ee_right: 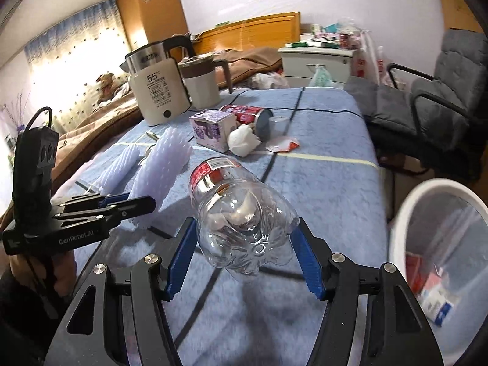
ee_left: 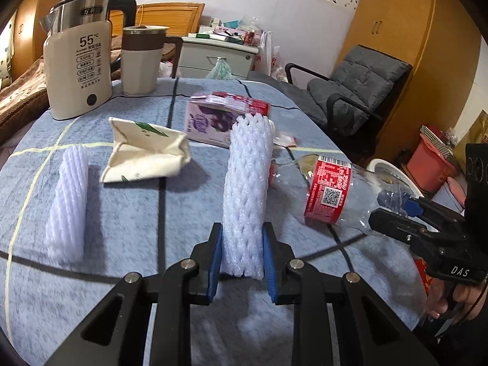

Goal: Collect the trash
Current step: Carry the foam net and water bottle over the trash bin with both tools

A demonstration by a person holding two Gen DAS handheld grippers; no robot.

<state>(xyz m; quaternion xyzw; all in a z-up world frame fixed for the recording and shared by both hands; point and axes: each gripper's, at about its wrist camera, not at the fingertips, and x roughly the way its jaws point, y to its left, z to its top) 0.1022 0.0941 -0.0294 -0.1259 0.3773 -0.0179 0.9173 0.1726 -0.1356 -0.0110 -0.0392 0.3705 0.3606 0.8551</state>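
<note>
I had both tools loaded at this point. My left gripper (ee_left: 242, 262) was clamped on the near end of a white foam net sleeve (ee_left: 247, 183), its blue pads squeezing the mesh while the sleeve's far end pointed away toward twelve o'clock over the blue tablecloth (ee_left: 122, 228). My right gripper (ee_right: 244, 238) held the base of a clear plastic bottle (ee_right: 238, 210), the pads against its sides and its red label toward twelve o'clock; it looked lifted clear of the cloth.

The white bin (ee_right: 405, 213) stood off the table edge at about three o'clock in the right wrist view, with cartons already inside. I judged this the carry step: two pieces picked, neither yet dropped.

Next I would need to swing the bottle right over the rim and spread the jaws, then bring the sleeve across after it. Still on the table were a second foam sleeve (ee_left: 68, 207) at nine o'clock, a crumpled paper bag (ee_left: 143, 152), a purple carton (ee_left: 210, 122) and a red can (ee_right: 244, 113).
</note>
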